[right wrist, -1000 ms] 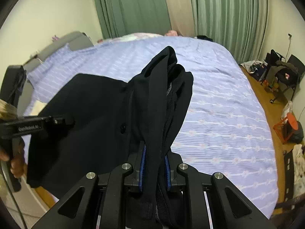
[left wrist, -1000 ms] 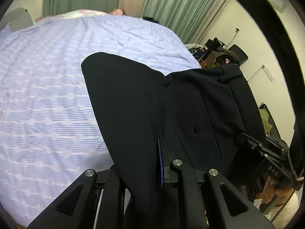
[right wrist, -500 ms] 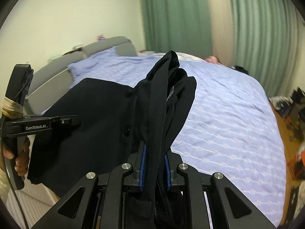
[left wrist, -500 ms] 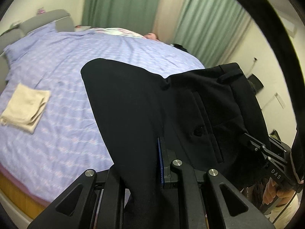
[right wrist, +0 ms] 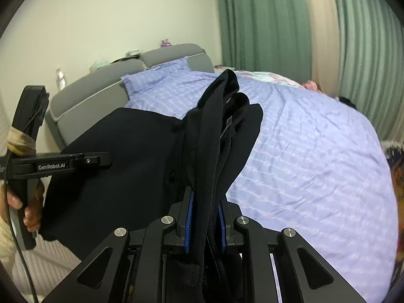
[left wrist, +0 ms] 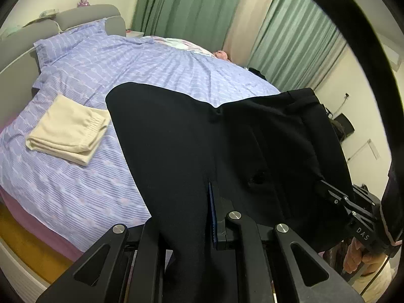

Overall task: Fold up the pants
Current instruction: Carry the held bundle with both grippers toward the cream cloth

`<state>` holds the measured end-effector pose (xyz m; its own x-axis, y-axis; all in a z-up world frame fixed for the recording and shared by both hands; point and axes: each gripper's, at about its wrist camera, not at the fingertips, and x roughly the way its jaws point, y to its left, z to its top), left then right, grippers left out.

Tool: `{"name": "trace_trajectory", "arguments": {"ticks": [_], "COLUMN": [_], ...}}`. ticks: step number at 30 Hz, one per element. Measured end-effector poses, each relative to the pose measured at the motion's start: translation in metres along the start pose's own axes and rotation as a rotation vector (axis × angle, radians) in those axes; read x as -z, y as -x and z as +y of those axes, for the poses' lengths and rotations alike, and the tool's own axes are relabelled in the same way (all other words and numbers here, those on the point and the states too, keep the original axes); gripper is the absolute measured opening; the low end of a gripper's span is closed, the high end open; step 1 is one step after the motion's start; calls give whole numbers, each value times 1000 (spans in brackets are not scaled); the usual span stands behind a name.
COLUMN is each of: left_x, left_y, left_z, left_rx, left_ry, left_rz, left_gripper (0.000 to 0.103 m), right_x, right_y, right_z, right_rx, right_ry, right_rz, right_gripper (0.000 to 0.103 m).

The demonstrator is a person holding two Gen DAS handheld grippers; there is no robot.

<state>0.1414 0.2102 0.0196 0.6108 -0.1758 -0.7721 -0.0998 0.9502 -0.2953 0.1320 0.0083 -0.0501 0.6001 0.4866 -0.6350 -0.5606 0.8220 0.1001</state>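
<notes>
Both grippers are clamped on the black pants: the left gripper and the right gripper hold them up above the bed. No fold shows yet; laying out and folding remain. A folded cream garment lies nearby.

Bed: wide bare purple cover across its middle, open to pass.
Folded cream cloth: lies on the left part.
Headboard: bounds the far left (grey, padded).
Curtains: behind the bed.
</notes>
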Motion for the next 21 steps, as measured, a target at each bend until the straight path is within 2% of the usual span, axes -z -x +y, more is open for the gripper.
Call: {"name": "trace_trajectory", "arguments": {"ticks": [4,9,13,14,21], "left_x": [-10,-11,-8,-6,-12], "left_y": [21,34,42,50,53], "left_z": [38,62,76,90,131], "left_rx": [-9,-8,-22,-23,-13], "left_ry": [-31,-1,35,36,55], "left_rz": [7,11,-15,-21,-22], "left_gripper": [14,14,14,14,14], "right_x": [-4,-17,-24,-27,-44], "right_y": [-16,-32,-40,-43,-70], "right_z": [39,79,91,95,124], "right_rx": [-14,-42,-87,-99,-101], "right_ry": [-73,-48,-34,-25,0], "right_rz": [-12,1,-10,-15,-9], "right_gripper": [17,17,17,17,17]}}
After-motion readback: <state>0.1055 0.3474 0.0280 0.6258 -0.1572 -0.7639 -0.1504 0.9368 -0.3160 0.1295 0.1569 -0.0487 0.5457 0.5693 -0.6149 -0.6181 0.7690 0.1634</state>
